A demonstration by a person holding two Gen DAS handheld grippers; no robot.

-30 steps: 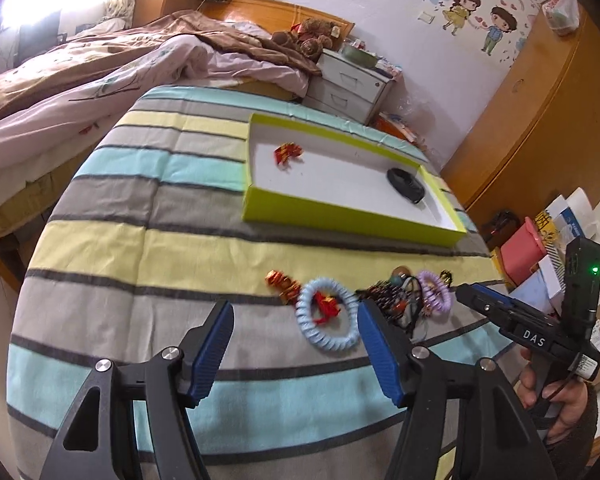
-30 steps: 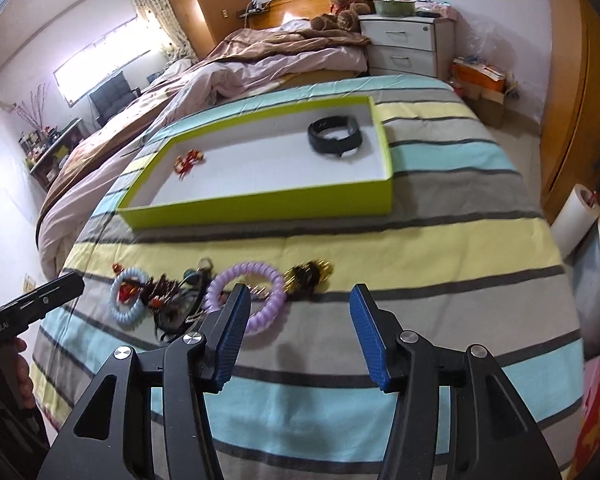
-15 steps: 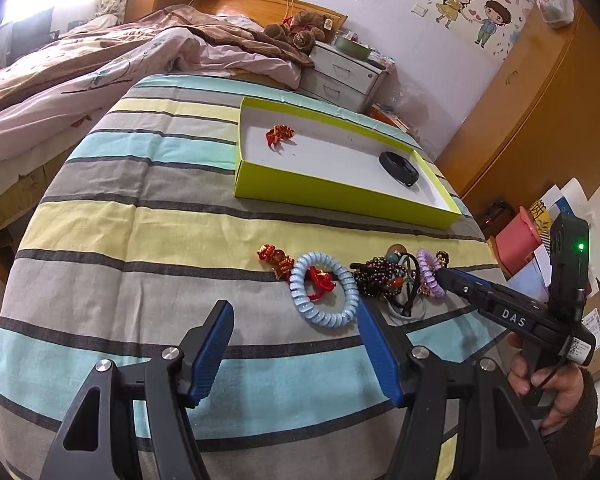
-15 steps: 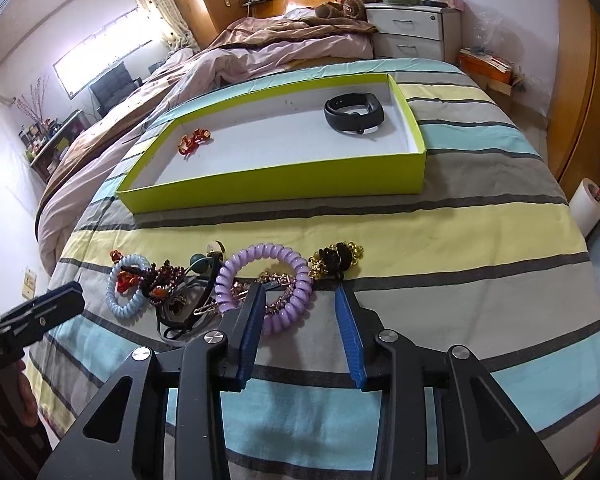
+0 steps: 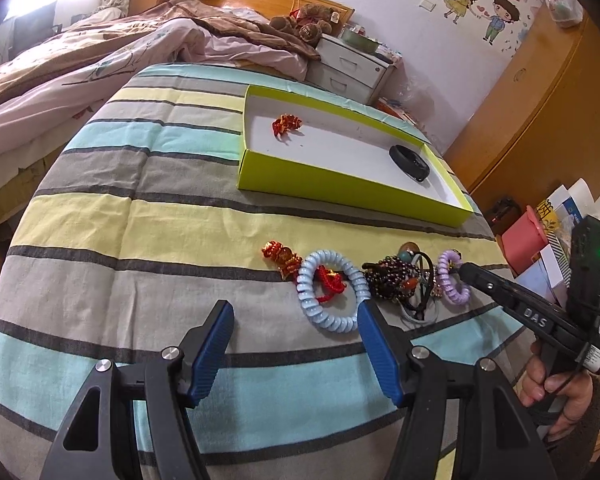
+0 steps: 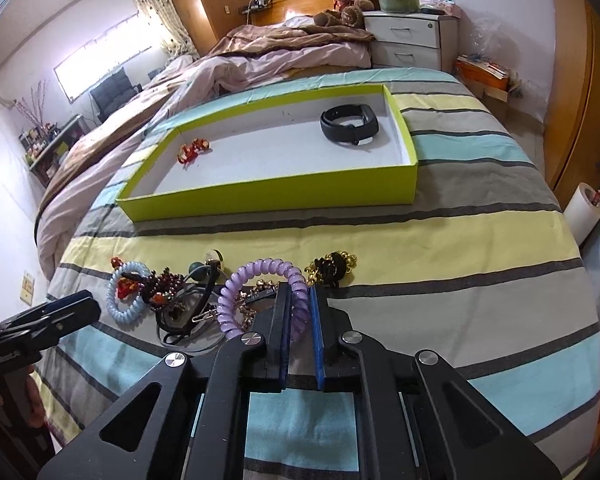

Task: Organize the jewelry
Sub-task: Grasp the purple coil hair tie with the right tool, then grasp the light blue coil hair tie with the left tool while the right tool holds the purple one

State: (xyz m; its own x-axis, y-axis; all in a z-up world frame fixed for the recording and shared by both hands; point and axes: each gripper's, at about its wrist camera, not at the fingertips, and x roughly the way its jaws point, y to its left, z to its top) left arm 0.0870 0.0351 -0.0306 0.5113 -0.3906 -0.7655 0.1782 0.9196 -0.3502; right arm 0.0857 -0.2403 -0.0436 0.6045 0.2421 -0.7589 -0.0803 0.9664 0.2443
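Two tongs are at work over the striped bedspread. Your left tongs hang wide open above the cloth with nothing between the pads, just short of the pale blue coil band and the small red ornament beside it. Next along the row lies a dark tangle of beads and cords. Your right tongs are closing on the purple coil band, its near side pinched between the blue pads. Just right of that sits a gold and black trinket. Farther back, the green tray holds a red charm at its left and a black wristband at its right.
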